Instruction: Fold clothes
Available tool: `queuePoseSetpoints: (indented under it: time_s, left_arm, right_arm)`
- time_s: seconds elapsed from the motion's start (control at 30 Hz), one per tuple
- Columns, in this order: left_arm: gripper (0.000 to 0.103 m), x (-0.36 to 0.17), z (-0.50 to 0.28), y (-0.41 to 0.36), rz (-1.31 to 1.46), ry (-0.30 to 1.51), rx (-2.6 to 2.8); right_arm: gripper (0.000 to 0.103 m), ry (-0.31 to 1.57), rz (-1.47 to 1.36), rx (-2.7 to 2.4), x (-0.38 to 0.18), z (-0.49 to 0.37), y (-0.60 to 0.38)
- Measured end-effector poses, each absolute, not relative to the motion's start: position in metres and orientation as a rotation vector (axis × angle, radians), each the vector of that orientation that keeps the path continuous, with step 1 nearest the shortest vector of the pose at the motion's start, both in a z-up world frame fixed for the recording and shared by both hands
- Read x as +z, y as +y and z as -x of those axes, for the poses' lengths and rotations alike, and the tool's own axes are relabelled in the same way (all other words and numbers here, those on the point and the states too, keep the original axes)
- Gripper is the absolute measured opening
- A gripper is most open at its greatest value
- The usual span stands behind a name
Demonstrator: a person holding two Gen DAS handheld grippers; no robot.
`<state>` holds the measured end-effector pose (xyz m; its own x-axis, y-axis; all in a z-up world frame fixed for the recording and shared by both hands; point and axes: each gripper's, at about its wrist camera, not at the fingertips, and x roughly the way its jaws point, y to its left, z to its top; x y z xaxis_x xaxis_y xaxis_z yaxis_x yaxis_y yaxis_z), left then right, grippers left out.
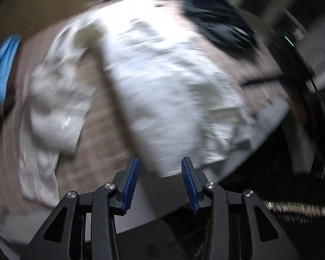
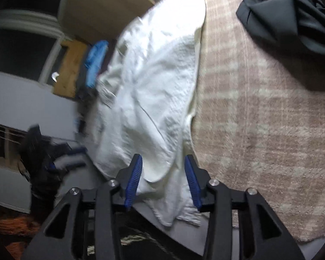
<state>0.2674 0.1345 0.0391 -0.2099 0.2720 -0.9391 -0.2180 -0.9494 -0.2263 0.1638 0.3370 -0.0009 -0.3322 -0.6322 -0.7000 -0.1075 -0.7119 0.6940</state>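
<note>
The right gripper has its jaws released, straddling the near end of the white garment at the rug's near edge. The garment's long axis runs away from them — the left gripper, also released, hovers beside its other near corner.

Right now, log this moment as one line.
left tool: open, empty | right tool: open, astride white garment edge | garment: on pink rug | dark clothes: aside
</note>
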Motion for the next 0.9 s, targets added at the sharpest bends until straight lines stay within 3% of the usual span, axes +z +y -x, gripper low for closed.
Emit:
queuePoseSetpoints:
  time_s: [0.17,0.23,0.27,0.3,0.47,0.5,0.57,0.63,0.8,0.9]
  left_arm:
    - [0.039,0.006,-0.263,0.12,1.756,-0.335,2.18]
    - [0.032,-0.003,-0.258,0.124,1.741,-0.379,2.15]
    - [0.019,-0.006,-0.255,0.129,1.752,-0.36,2.14]
    - [0.012,-0.01,-0.253,0.133,1.763,-0.335,2.131]
    - [0.012,-0.015,-0.251,0.142,1.791,-0.255,2.104]
    - [0.011,-0.015,-0.251,0.143,1.796,-0.238,2.1]
    - [0.01,-0.015,-0.252,0.145,1.803,-0.193,2.089]
    - [0.01,-0.012,-0.253,0.147,1.804,-0.145,2.089]
    - [0.013,0.009,-0.257,0.143,1.779,-0.044,2.142]
    - [0.022,0.031,-0.257,0.153,1.7,0.064,2.189]
  right_arm:
    - [0.04,-0.923,-1.585,-2.068,-0.008,-0.164,0.321]
    - [0.04,-0.874,-1.576,-2.122,-0.005,-0.161,0.316]
    - [0.04,-0.853,-1.55,-2.139,-0.002,-0.158,0.312]
    - [0.04,-0.835,-1.511,-2.15,0.001,-0.154,0.308]
    - [0.039,-0.666,-1.519,-2.147,0.002,-0.134,0.282]
    - [0.036,-0.583,-1.577,-2.123,-0.001,-0.136,0.275]
    - [0.021,-0.443,-1.715,-2.078,-0.004,-0.155,0.274]
    - [0.021,-0.305,-1.854,-2.024,-0.006,-0.178,0.277]
    - [0.021,-0.508,-1.862,-2.157,0.027,-0.197,0.323]
    - [0.033,-0.67,-1.695,-2.299,0.051,-0.184,0.341]
